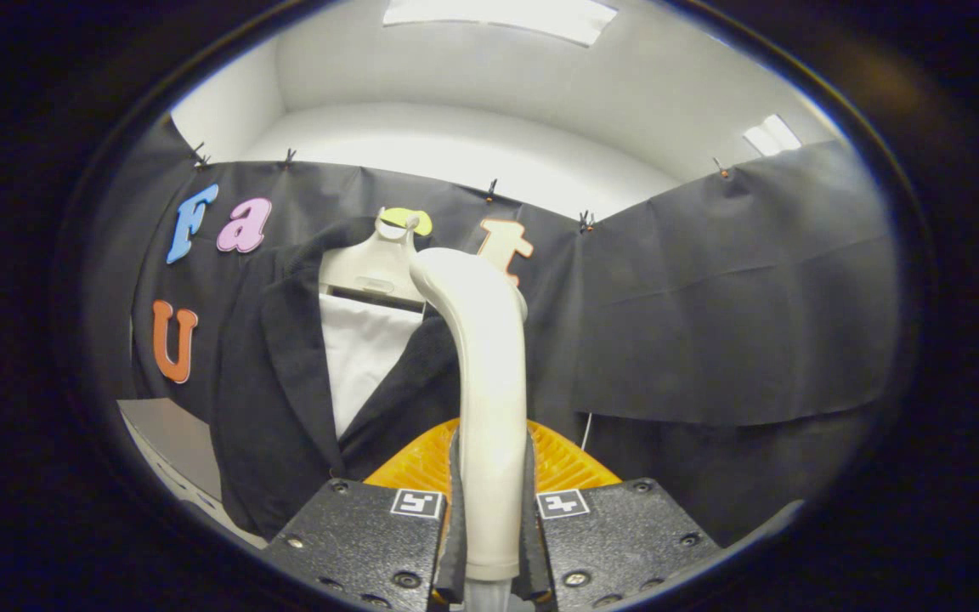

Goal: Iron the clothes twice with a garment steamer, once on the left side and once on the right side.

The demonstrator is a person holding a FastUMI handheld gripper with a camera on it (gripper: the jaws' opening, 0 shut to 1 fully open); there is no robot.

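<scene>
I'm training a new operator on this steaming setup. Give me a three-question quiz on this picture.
1. True or false: the tool is shut on the steamer handle.
2. Which garment hangs beyond the fingers? A) dark jacket B) red dress
3. Fill in: the jacket hangs on a pale ____.

Key: 1 true; 2 A; 3 hanger.

A cream-white steamer handle (489, 408) is seen against a black jacket (277, 408), a white shirt (362, 357) and a white hanger (375, 268).
</scene>
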